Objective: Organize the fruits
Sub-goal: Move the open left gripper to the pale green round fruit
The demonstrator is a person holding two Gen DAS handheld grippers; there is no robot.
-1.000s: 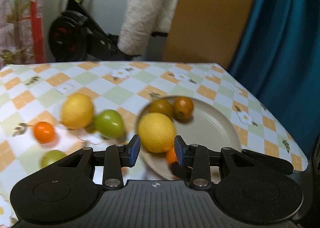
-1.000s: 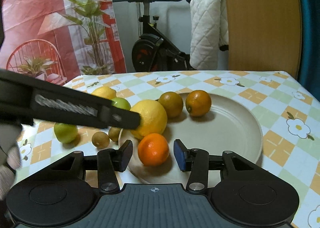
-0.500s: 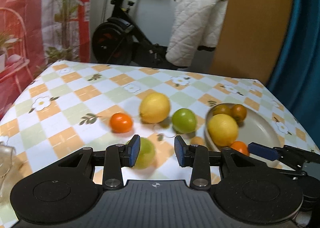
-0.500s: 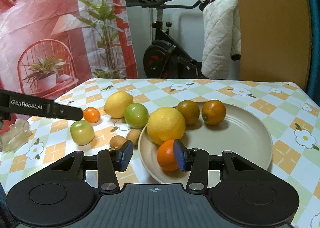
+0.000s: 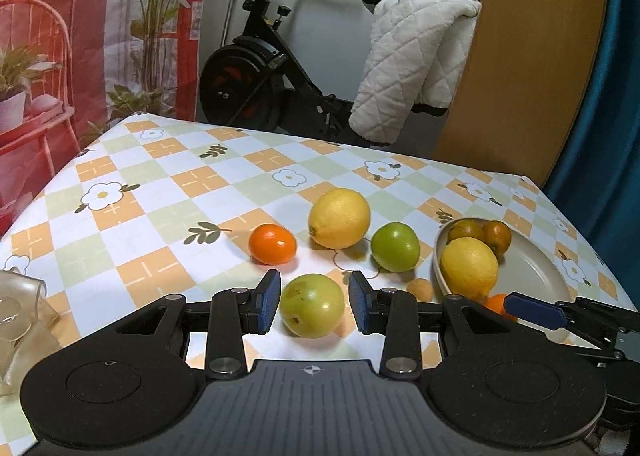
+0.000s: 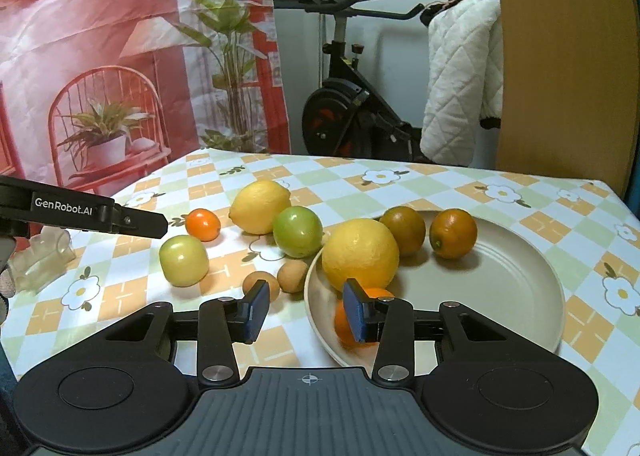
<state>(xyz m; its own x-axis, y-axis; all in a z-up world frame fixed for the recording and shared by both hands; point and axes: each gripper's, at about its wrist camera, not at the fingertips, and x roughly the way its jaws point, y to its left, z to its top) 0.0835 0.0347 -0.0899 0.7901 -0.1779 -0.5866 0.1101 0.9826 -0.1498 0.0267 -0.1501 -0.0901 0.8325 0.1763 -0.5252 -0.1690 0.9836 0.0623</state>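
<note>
My left gripper is open with a pale green apple between its fingers, on the checked tablecloth. Beyond it lie a small orange, a lemon and a green fruit. The beige plate holds a lemon, two dark oranges and a small orange. My right gripper is open and empty at the plate's left rim. Two small brown fruits lie beside the plate. The left gripper's finger shows above the apple.
A clear glass object stands at the table's left edge. An exercise bike with a white quilted jacket, a wooden panel and a teal curtain stand behind the table.
My left gripper has swung left from the plate's lemon to the pale green apple, now between its fingers. My right gripper has drawn back and left off the small orange on the plate.
</note>
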